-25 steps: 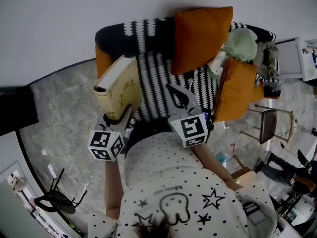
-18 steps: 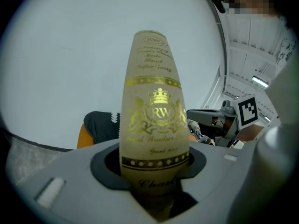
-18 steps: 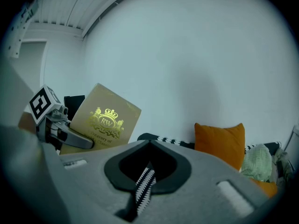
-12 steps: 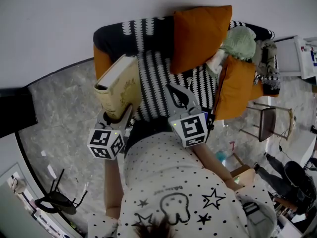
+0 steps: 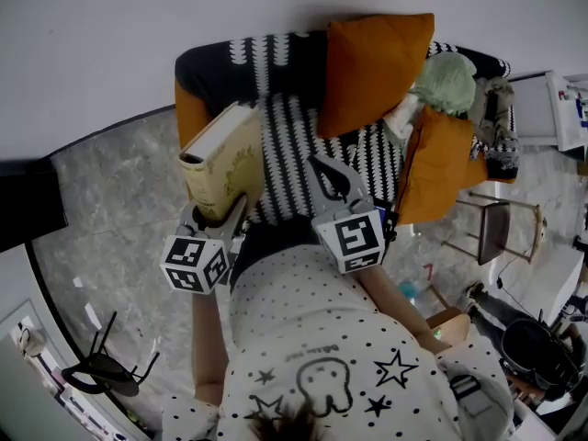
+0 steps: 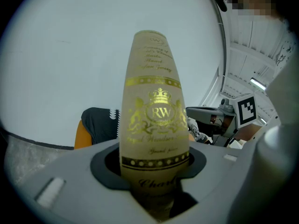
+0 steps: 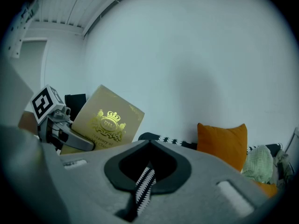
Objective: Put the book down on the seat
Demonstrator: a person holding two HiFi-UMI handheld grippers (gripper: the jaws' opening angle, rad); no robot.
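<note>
Seen from the head camera, a person in a white star-and-dot shirt (image 5: 312, 338) stands in front of a sofa whose seat is draped in a black-and-white zigzag-striped cover (image 5: 289, 145). The left gripper (image 5: 220, 219) grasps a thick cream hardback book with a gold crest (image 5: 223, 165) by its lower edge. The book stands on end, leaning slightly, over the left end of the seat and near the orange sofa arm (image 5: 188, 113). It is held in the air and has not been laid down.

The left gripper view adds what the overhead angle hides. Both jaws are clamped on the bottom of the book (image 6: 154, 111), whose spine faces the camera, and the gold letters "RW" sit under a crown (smaller print is too blurred to read). The right gripper's black-and-white marker cube (image 6: 246, 109) shows at that view's right.

The right gripper (image 5: 329, 175) points at the middle of the seat. Its own view shows its jaws drawn together to a thin slit with nothing gripped. Only a strip of the zigzag cover (image 7: 145, 183) shows through the slit. This view alone shows the book's front cover (image 7: 105, 120), raised against the plain white wall (image 7: 196, 55) with the left gripper (image 7: 70, 139) below it.

Only the head view takes in the two square orange cushions, one against the backrest (image 5: 372, 67) and one at the seat's right end (image 5: 441, 163). Between them lies a pale green soft bundle (image 5: 446, 81), and grey marbled floor (image 5: 119, 200) lies to the left.
</note>
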